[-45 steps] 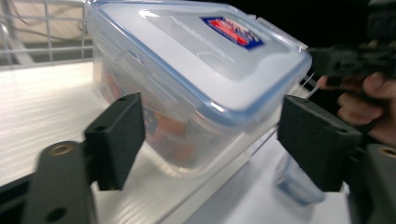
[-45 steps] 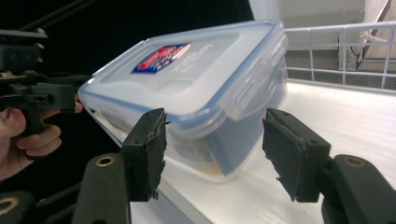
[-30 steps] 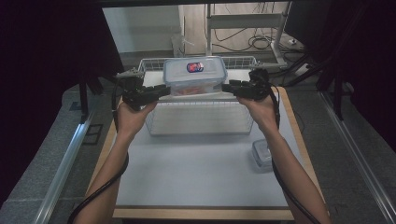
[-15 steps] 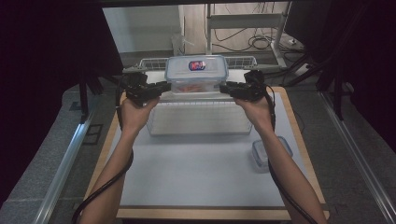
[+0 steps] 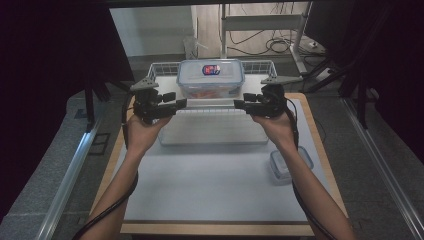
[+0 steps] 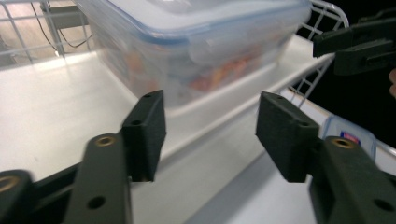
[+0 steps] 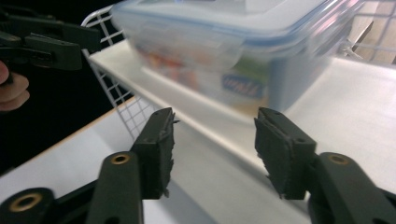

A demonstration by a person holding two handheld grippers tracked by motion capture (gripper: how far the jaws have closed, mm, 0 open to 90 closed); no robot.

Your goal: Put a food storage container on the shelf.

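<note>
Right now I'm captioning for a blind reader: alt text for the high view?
A clear plastic lidded food container sits on a white wire shelf, flanked by the open left gripper and right gripper; a smaller clear container rests on the white table.

The large container (image 5: pixel 210 78) is clear plastic with a pale blue band round its lid rim; a red-and-blue label sits on top, and orange and reddish contents show blurred through the wall. In the right gripper view its side carries a blue label with white lettering. The wire rack (image 5: pixel 165 67) is white – thin white bars, a plain white shelf. The small container (image 5: pixel 283 166) is clear too, blue-rimmed, with a red-and-blue mark on its lid. Both the left gripper (image 5: pixel 178 104) and right gripper (image 5: pixel 242 105) are matt black with brass-coloured rivets – grey plates on top. The table (image 5: pixel 200 185) has a white mat edged in light wood.
</note>
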